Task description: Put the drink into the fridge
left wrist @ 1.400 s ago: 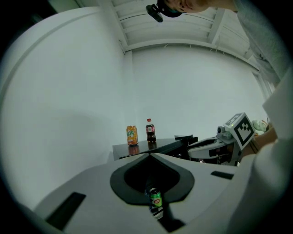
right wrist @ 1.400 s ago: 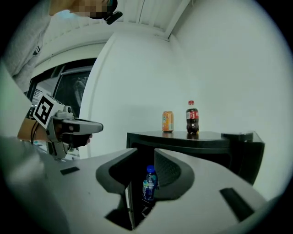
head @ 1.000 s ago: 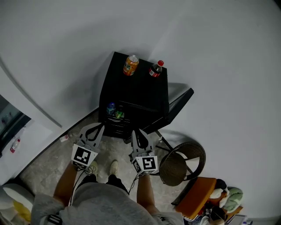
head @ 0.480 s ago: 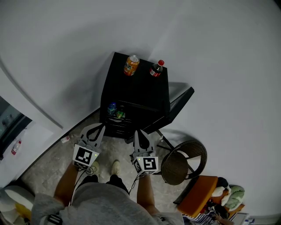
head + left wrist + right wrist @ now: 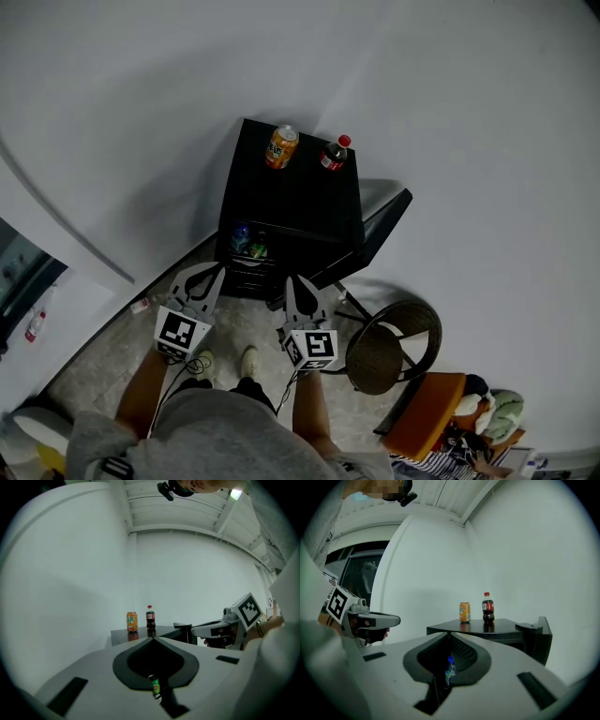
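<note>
Fingers (image 5: 506, 667) of right gripper (image 5: 450, 633) closed on nothing; left gripper (image 5: 152, 639) likewise closed, empty. We see cola bottle (image 5: 333, 154) and orange can (image 5: 280, 147) upright atop fridge (image 5: 291, 192), straight ahead, higher than both grippers, well apart. We judge right gripper nearer bottle.

Bare floor (image 5: 246, 319) up to the fridge (image 5: 291, 192) front; its door (image 5: 373, 232) and a round chair (image 5: 389, 349) at right.

The fridge (image 5: 291, 202) is half hiding 2 drinks (image 5: 247, 242) inside it; the can (image 5: 280, 147) and bottle (image 5: 333, 153) atop it are showing unreadably small labels.
</note>
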A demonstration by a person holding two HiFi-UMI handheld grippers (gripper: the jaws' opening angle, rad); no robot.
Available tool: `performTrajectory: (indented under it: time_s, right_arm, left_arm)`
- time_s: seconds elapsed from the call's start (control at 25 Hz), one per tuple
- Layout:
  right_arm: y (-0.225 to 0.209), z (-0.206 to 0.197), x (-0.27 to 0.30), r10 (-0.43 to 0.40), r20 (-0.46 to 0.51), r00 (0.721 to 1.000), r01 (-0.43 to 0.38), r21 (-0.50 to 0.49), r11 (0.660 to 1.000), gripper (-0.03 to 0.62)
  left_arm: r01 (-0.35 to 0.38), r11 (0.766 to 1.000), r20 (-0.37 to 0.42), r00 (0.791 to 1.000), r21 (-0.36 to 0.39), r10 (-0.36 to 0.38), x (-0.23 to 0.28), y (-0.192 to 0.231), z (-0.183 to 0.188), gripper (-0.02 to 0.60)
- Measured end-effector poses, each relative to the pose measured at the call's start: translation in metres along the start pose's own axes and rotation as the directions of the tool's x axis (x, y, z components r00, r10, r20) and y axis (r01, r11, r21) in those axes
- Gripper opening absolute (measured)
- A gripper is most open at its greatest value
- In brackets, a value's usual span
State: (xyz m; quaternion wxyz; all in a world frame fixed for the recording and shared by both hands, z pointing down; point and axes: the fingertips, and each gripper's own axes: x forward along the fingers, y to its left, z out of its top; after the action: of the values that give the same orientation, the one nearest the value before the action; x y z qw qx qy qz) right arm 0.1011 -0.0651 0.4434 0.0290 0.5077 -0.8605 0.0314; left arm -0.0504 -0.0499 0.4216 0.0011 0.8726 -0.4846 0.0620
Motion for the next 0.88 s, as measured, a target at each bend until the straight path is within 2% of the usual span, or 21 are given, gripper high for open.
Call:
performTrajectory:
  time_s: [0.2,0.44,0.64,0.88]
  right_arm:
    - [-0.001,0.013,0.011,-0.050,0.027,0.998,0.049,0.011,0.999,0.034]
    - [-0.017,0.028,0.026,-0.095,0.043,0.995,0.094,0.030,0.995,0.034]
    - [-0.049,0.045,0.048,-0.116,0.053,0.992,0.115,0.027,0.993,0.034]
    - [-0.102,0.073,0.086,-0.110,0.086,0.990,0.109,0.016,0.994,0.034]
  left_arm:
    - [0.024,0.999,0.023,0.999,0.022,-0.024,0.004,0.016,0.007,0.005]
    - [0.014,0.999,0.037,0.999,0.048,-0.016,0.010,0.038,0.017,0.005]
    - [-0.005,0.999,0.055,0.998,0.054,0.002,0.034,0.055,0.027,0.005]
    - [-0.027,0.998,0.079,0.997,0.060,0.023,0.094,0.070,0.047,0.005]
